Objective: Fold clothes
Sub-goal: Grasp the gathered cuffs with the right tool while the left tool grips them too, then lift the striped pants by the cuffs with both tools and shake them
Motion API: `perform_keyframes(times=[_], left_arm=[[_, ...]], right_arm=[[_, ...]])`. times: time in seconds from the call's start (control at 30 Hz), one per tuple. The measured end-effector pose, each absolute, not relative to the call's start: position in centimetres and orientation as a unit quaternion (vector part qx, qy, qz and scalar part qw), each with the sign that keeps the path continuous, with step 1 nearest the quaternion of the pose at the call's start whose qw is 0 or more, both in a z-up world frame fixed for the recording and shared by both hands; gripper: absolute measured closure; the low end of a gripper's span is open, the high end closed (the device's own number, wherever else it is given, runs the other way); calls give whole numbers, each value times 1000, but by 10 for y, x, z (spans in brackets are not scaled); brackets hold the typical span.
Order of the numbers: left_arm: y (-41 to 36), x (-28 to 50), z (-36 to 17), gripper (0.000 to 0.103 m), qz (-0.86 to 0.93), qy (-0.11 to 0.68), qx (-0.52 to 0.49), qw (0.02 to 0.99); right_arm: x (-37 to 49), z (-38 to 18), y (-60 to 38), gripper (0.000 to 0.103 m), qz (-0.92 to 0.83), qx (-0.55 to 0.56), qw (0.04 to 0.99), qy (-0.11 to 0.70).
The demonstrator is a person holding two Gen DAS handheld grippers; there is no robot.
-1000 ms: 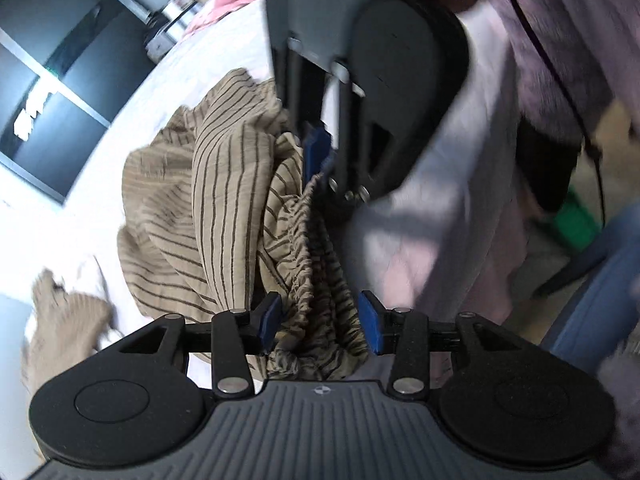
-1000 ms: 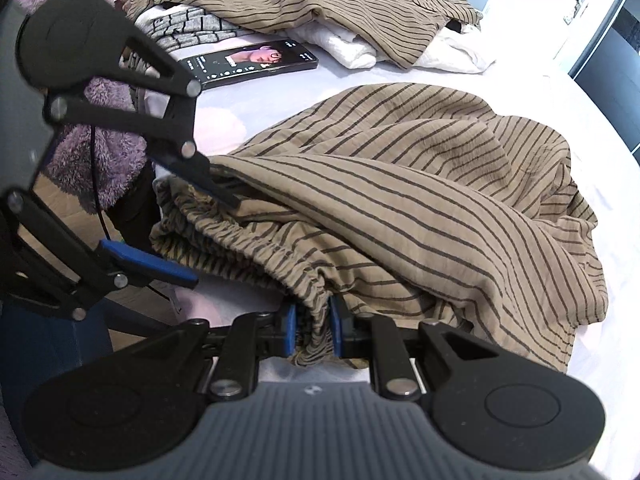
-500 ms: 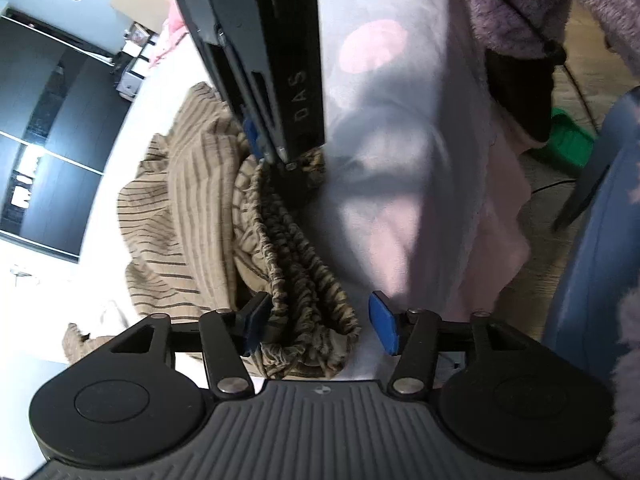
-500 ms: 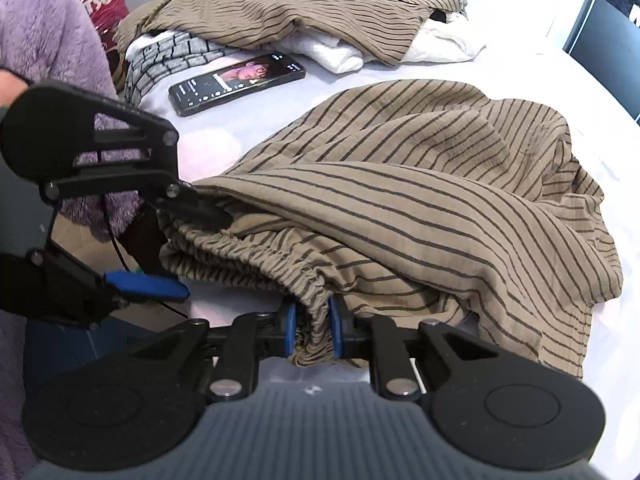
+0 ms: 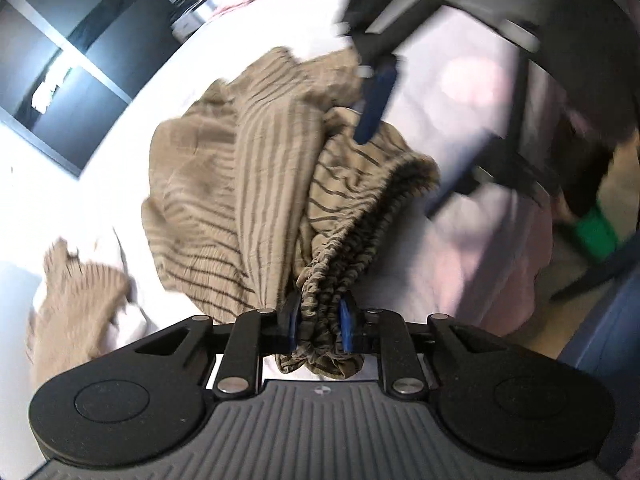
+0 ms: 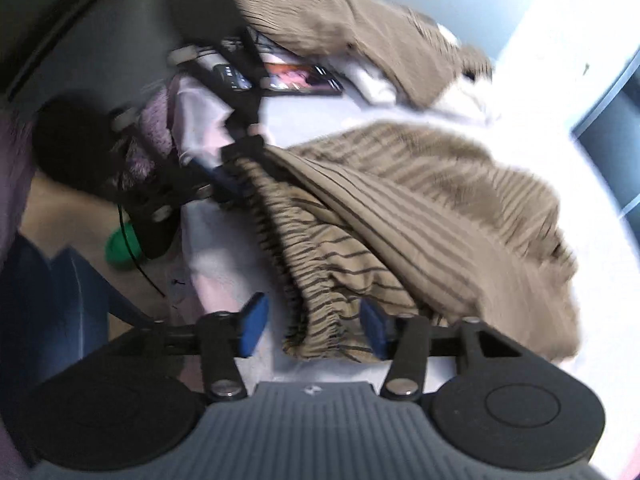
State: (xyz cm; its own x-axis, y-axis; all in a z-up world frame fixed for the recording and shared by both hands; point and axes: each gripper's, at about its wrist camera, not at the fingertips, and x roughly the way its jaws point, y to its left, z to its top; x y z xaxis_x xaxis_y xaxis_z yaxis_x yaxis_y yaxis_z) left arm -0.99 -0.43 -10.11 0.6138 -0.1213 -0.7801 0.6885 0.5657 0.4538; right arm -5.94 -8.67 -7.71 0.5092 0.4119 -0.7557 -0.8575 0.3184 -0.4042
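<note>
Since the earlier frames our two claws have traded roles: the left gripper, whose blue pads stood wide apart around the cloth, is now clamped on it, while the right gripper, formerly pinched tight, has sprung open. Nearest the left wrist lens, ribbed grey housing and two matte black discs frame the blue pads, which squeeze the gathered, elasticated waistband into a tight corrugated bunch; a small tuft hangs below the jaws. Nearest the right wrist lens, the pads stand well apart, and the same ruched waistband edge lies loosely between them, close to the right-hand pad; we cannot tell whether it touches. Beyond both claws we see the striped trousers, a thin tan woven fabric with narrow dark pinstripes, lying crumpled in soft folds on the pale sheet of the bed. From the left wrist view the open right gripper appears blurred above the garment, one blue pad pointing down at the cloth. From the right wrist view the left gripper appears at the far end of the waistband, which runs as a puckered ridge between the two tools. Farther off lie a smartphone with a lit screen, flat and glossy, a second striped tan garment heaped over white cloth, and, off the bed edge, a green object on the floor
</note>
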Motion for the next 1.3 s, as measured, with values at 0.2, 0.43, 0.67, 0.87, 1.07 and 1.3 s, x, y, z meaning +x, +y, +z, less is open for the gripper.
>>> perform_keyframes(times=[0.2, 0.43, 0.67, 0.87, 1.07, 1.3], left_arm=[[10, 9, -90, 87, -253, 398, 314, 824], [24, 24, -83, 87, -256, 428, 241, 833], [30, 24, -49, 88, -269, 402, 211, 849], [29, 28, 41, 89, -304, 337, 205, 867], [24, 37, 158, 89, -334, 249, 196, 888], [22, 30, 264, 89, -356, 162, 160, 907]], right_arm=[[-90, -99, -73, 46, 373, -511, 750, 195], [-84, -134, -64, 68, 327, -585, 727, 149], [-69, -86, -76, 81, 318, -499, 789, 164], [-49, 7, -103, 82, 296, -404, 848, 173], [-29, 129, -129, 82, 267, -373, 878, 140], [-29, 268, -163, 82, 261, -313, 908, 95]])
